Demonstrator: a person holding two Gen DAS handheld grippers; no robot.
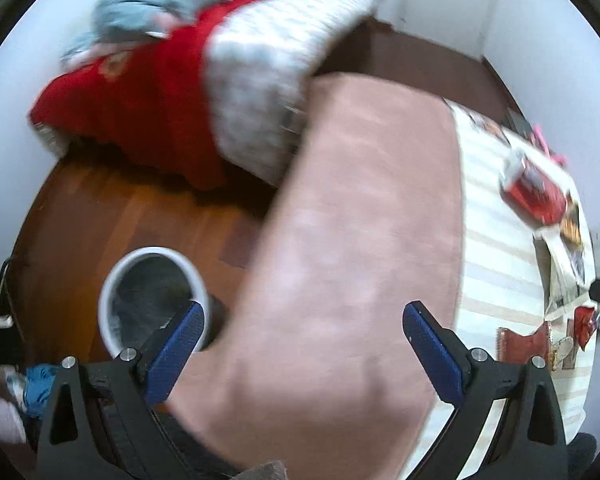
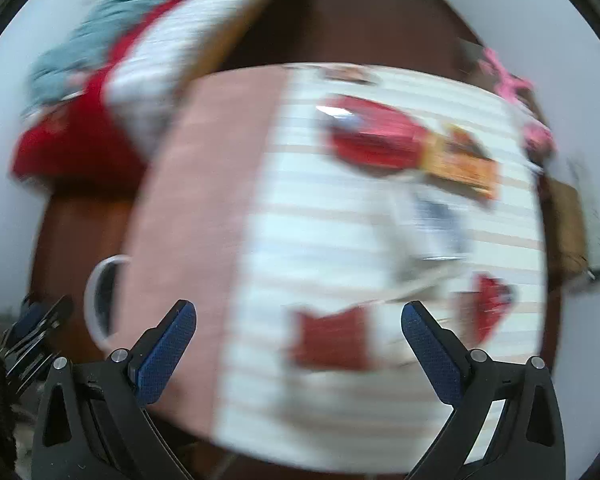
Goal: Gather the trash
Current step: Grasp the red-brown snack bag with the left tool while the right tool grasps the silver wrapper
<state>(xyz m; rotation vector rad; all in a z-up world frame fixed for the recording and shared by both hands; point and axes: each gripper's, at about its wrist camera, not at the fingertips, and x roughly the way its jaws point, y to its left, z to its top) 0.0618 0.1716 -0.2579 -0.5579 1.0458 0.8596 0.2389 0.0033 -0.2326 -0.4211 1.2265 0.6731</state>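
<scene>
Several snack wrappers lie on a striped sheet point(image 2: 320, 240) on a bed: a red bag point(image 2: 372, 136), an orange packet point(image 2: 464, 164), a white wrapper point(image 2: 432, 224), a dark red wrapper point(image 2: 332, 340) and a small red one point(image 2: 492, 304). The red bag point(image 1: 532, 192) also shows in the left wrist view. A white trash bin point(image 1: 152, 300) with a liner stands on the wood floor beside the bed; its rim point(image 2: 100, 300) shows in the right view. My left gripper point(image 1: 304, 344) is open and empty over the pink bed side. My right gripper point(image 2: 300, 340) is open and empty above the sheet.
A pink mattress side point(image 1: 360, 220) runs between bin and sheet. A heap of red, grey-white and blue bedding point(image 1: 172, 92) lies on the floor beyond the bin. Pink items point(image 2: 516, 92) sit by the far wall. Both views are motion-blurred.
</scene>
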